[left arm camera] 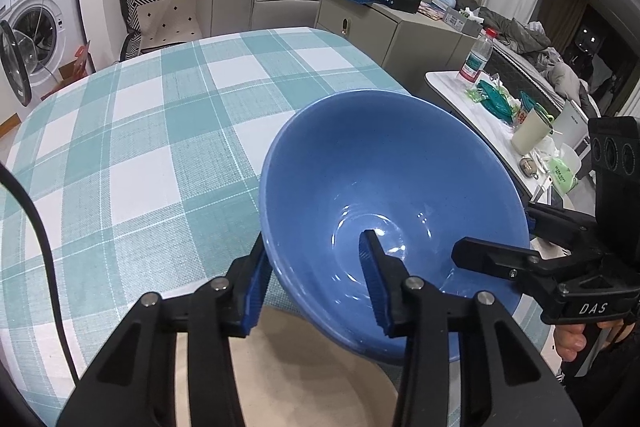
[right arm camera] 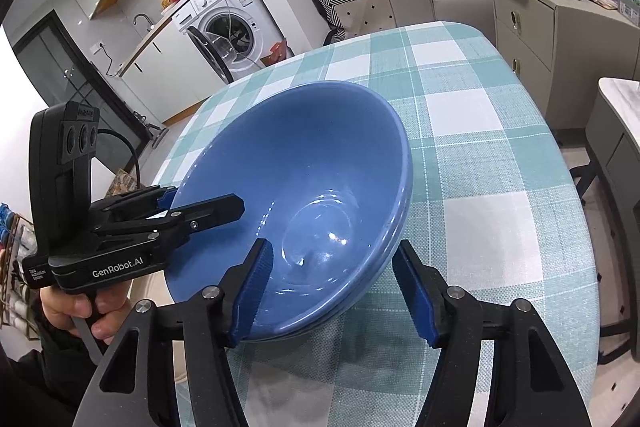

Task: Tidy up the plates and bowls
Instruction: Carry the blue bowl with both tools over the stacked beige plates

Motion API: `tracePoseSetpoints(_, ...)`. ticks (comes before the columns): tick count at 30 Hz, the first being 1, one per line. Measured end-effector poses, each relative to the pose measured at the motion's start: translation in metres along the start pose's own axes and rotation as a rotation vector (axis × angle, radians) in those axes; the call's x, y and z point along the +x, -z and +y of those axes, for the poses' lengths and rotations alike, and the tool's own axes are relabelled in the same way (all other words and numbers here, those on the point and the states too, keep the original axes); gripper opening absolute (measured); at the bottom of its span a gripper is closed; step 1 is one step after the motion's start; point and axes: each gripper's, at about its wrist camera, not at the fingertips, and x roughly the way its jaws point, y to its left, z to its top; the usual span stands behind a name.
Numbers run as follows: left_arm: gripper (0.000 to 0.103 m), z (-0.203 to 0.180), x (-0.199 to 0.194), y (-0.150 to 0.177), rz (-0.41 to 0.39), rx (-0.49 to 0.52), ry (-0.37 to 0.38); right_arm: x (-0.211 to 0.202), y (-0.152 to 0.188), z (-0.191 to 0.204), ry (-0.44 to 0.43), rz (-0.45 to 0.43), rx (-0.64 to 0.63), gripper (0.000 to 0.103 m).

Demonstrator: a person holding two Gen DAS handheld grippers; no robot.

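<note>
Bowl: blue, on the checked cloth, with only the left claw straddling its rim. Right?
Not quite. Both claws straddle the bowl's rim: the left claw in the left wrist view, the right claw in the right wrist view. Blue and on the checked cloth holds.

You get even, bright indoor light; glare spots sit in the blue bowl (left arm camera: 394, 211), soft shadow beneath, fisheye bending and dark corners; source probably overhead.

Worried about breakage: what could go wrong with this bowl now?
The blue bowl is tilted by the table's near edge; it could slide off. The right gripper's outer finger stands clear of the wall, so the left gripper alone may hold it and it could twist loose.
</note>
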Motion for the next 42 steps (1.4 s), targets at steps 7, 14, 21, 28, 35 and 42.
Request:
tracePoseSetpoints(7, 0.042, -0.0014, -0.001, -0.0009, 0.003, 0.002, -0.01, -0.0024, -0.0007, 0.0017, 0.015, 0.004, 0.001, 0.064)
tracePoseSetpoints(14, 0.042, -0.0027, -0.0036, -0.0018, 0.003, 0.005, -0.016, -0.0019, -0.0013, 0.0021, 0.035, 0.013, 0.008, 0.064)
tracePoseSetpoints(21, 0.042, -0.0033, -0.0047, -0.002, 0.003, 0.006, -0.018, -0.0053, -0.002, 0.0022, 0.045, 0.016, 0.015, 0.064)
tracePoseSetpoints(28, 0.042, -0.0064, -0.0083, -0.0031, 0.005, 0.01, -0.037, -0.0043, -0.0034, 0.0035, 0.049, 0.031, 0.023, 0.064)
tracePoseSetpoints(35, 0.042, -0.0062, -0.0074, -0.0023, 0.01, 0.009, -0.039, -0.0046, -0.0038, 0.0033, 0.04, 0.027, 0.026, 0.064)
tracePoseSetpoints(42, 0.042, -0.0083, -0.0101, -0.004, 0.002, 0.012, -0.042, -0.0097, -0.0055, 0.0052, 0.048, 0.019, 0.026, 0.064)
